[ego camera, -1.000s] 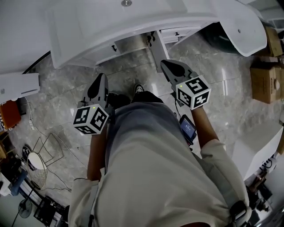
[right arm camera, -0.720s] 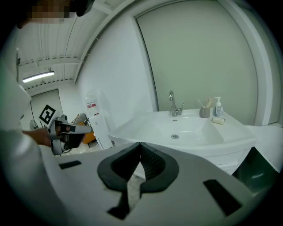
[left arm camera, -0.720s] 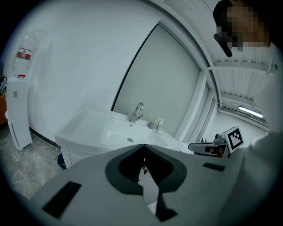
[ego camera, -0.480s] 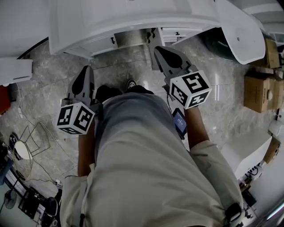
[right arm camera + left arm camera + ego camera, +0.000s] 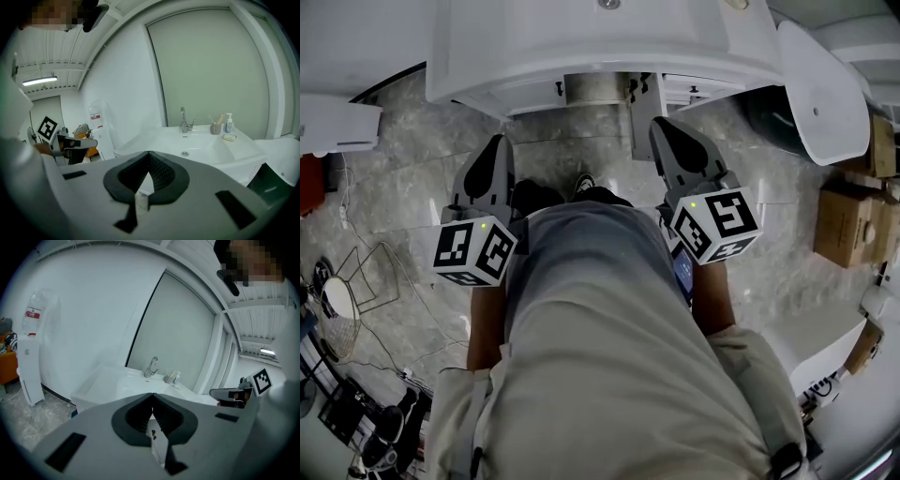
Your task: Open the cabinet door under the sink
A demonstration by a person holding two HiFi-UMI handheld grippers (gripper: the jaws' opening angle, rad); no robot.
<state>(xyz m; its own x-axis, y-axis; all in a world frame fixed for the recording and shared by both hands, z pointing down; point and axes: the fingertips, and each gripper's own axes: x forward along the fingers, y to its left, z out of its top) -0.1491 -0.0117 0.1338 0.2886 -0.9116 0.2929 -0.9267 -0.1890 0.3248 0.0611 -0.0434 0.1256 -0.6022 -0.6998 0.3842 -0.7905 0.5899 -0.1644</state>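
Only the head view showed the white cabinet door (image 5: pixel 643 120), swung outward at 12 o'clock beneath the white ceramic sink (image 5: pixel 534 47), with grey marble floor (image 5: pixel 572 142) before it. Only the gripper views showed the chrome tap (image 5: pixel 183 120) and a grey cup (image 5: pixel 215 128) holding sticks. The left gripper (image 5: pixel 499 142) and right gripper (image 5: pixel 662 126) were clenched, holding nothing.

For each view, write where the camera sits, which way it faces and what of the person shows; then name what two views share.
Head view: on the head, facing steeply down at sink and floor; torso, left gripper, right gripper show.
Left gripper view: on that gripper, facing along its shut fingers toward the faucet.
Right gripper view: likewise, on the right gripper.
Shared: the faucet.
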